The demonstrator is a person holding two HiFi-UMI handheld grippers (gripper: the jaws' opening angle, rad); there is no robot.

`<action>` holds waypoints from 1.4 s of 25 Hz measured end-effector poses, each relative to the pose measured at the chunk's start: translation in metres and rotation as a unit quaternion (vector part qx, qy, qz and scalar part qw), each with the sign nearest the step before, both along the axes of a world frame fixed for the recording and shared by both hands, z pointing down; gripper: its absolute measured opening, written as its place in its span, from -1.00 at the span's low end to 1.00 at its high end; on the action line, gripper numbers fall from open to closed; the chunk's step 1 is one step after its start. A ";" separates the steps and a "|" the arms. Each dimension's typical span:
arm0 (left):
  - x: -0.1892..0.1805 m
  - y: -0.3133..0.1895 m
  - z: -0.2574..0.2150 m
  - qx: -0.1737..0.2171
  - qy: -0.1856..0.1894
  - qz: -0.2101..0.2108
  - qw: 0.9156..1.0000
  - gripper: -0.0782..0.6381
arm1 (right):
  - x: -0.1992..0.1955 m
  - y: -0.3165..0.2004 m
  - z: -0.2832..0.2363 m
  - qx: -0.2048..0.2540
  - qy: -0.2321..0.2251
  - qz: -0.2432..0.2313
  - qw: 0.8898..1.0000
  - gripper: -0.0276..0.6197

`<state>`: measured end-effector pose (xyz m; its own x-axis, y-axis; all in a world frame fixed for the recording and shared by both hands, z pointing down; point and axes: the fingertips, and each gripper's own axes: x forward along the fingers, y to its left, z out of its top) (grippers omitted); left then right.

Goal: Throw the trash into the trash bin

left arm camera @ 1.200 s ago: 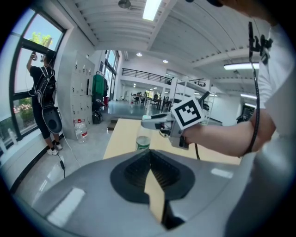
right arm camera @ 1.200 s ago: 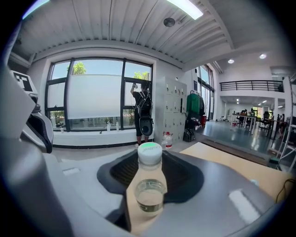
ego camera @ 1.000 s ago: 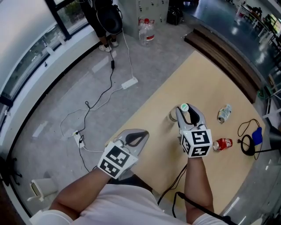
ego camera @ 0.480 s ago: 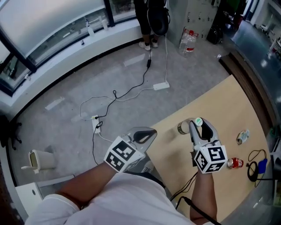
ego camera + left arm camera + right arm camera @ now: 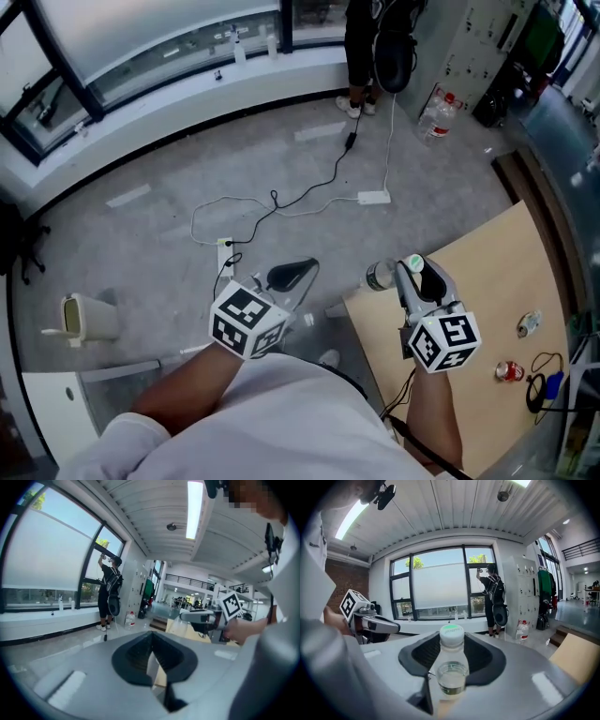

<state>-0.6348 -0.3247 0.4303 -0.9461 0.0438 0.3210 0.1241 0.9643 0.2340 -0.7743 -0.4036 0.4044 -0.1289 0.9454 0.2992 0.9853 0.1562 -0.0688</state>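
My right gripper (image 5: 413, 270) is shut on a clear plastic bottle (image 5: 379, 275) with a green cap. The right gripper view shows that bottle (image 5: 451, 667) upright between the jaws of the gripper (image 5: 451, 641). It hangs at the left corner of the tan table (image 5: 506, 262). My left gripper (image 5: 292, 276) is over the grey floor, jaws together with nothing in them; the left gripper view shows the gripper (image 5: 151, 635) the same way. A cream trash bin (image 5: 87, 317) stands on the floor far to the left. A crushed bottle (image 5: 530, 323) and a red can (image 5: 509, 371) lie on the table.
Cables and a white power strip (image 5: 375, 198) trail across the floor ahead. A person (image 5: 373, 42) stands by the window wall, with a large water bottle (image 5: 439, 111) on the floor nearby. A white cabinet corner (image 5: 47, 422) sits at the lower left.
Both grippers have swung left, from over the table to its corner and the floor. The bottle stayed in the right gripper. The bin has come into view at the left.
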 end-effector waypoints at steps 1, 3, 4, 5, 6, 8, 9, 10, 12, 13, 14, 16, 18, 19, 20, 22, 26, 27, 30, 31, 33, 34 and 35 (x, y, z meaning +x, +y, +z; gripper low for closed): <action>0.009 0.007 0.002 0.001 0.001 -0.006 1.000 -0.77 | 0.009 0.010 0.000 0.000 0.002 -0.007 1.000 -0.43; 0.028 0.022 0.005 0.000 0.002 -0.019 1.000 -0.77 | 0.027 0.029 -0.001 -0.004 0.010 -0.017 1.000 -0.43; 0.038 0.031 0.006 -0.001 0.002 -0.027 1.000 -0.77 | 0.036 0.038 -0.002 -0.007 0.015 -0.023 1.000 -0.43; 0.048 0.040 0.006 -0.001 0.001 -0.036 0.999 -0.77 | 0.044 0.048 -0.002 -0.011 0.021 -0.029 0.999 -0.43; 0.059 0.050 0.005 -0.002 -0.001 -0.045 0.999 -0.77 | 0.053 0.058 -0.003 -0.015 0.025 -0.035 0.999 -0.43; 0.080 0.070 0.003 -0.008 -0.002 -0.062 0.998 -0.77 | 0.070 0.077 -0.005 -0.024 0.030 -0.047 0.998 -0.43; 0.091 0.079 0.002 -0.011 -0.002 -0.072 0.997 -0.77 | 0.078 0.084 -0.007 -0.028 0.030 -0.054 0.998 -0.43; 0.101 0.089 0.001 -0.014 -0.003 -0.083 0.996 -0.77 | 0.086 0.092 -0.008 -0.032 0.028 -0.061 0.997 -0.43; 0.122 0.109 -0.002 -0.016 -0.007 -0.111 0.994 -0.77 | 0.102 0.108 -0.012 -0.038 0.025 -0.080 0.996 -0.43; 0.133 0.118 -0.003 -0.016 -0.009 -0.126 0.992 -0.77 | 0.111 0.117 -0.013 -0.040 0.024 -0.092 0.995 -0.43; 0.145 0.126 -0.003 -0.015 -0.012 -0.142 0.990 -0.77 | 0.120 0.125 -0.013 -0.042 0.024 -0.104 0.993 -0.43; 0.167 0.139 -0.003 -0.011 -0.017 -0.170 0.985 -0.77 | 0.139 0.139 -0.012 -0.045 0.023 -0.128 0.991 -0.43; 0.187 0.148 -0.001 -0.006 -0.018 -0.194 0.981 -0.77 | 0.155 0.152 -0.010 -0.044 0.022 -0.149 0.988 -0.43; 0.195 0.151 0.000 -0.003 -0.019 -0.204 0.979 -0.77 | 0.161 0.158 -0.010 -0.041 0.023 -0.158 0.986 -0.43; 0.202 0.155 0.001 0.000 -0.020 -0.213 0.977 -0.77 | 0.167 0.164 -0.009 -0.037 0.022 -0.166 0.985 -0.43; 0.215 0.160 0.001 0.004 -0.025 -0.232 0.972 -0.77 | 0.177 0.177 -0.009 -0.030 0.020 -0.181 0.983 -0.43; 0.237 0.172 -0.002 0.003 -0.039 -0.268 0.963 -0.77 | 0.193 0.203 -0.011 -0.026 0.014 -0.215 0.976 -0.43; 0.242 0.176 -0.002 0.003 -0.040 -0.277 0.960 -0.77 | 0.196 0.210 -0.012 -0.026 0.013 -0.223 0.974 -0.43; 0.257 0.191 0.007 0.015 -0.036 -0.304 0.952 -0.77 | 0.203 0.232 -0.012 -0.025 0.013 -0.242 0.970 -0.43; 0.263 0.196 0.010 0.022 -0.035 -0.315 0.948 -0.77 | 0.205 0.240 -0.011 -0.023 0.013 -0.250 0.968 -0.43; 0.274 0.207 0.013 0.028 -0.035 -0.335 0.941 -0.77 | 0.210 0.254 -0.010 -0.022 0.013 -0.264 0.964 -0.43; 0.277 0.212 0.013 0.027 -0.035 -0.341 0.939 -0.77 | 0.211 0.262 -0.009 -0.021 0.012 -0.269 0.963 -0.43; 0.279 0.219 0.014 0.024 -0.033 -0.347 0.937 -0.77 | 0.212 0.270 -0.008 -0.020 0.012 -0.273 0.962 -0.43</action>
<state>-0.3561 -0.1060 0.4439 -0.7137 0.6423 0.2795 0.7003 0.6455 0.3049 -0.5628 -0.1338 0.3968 0.3976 0.8807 0.2576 0.9173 -0.3883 -0.0884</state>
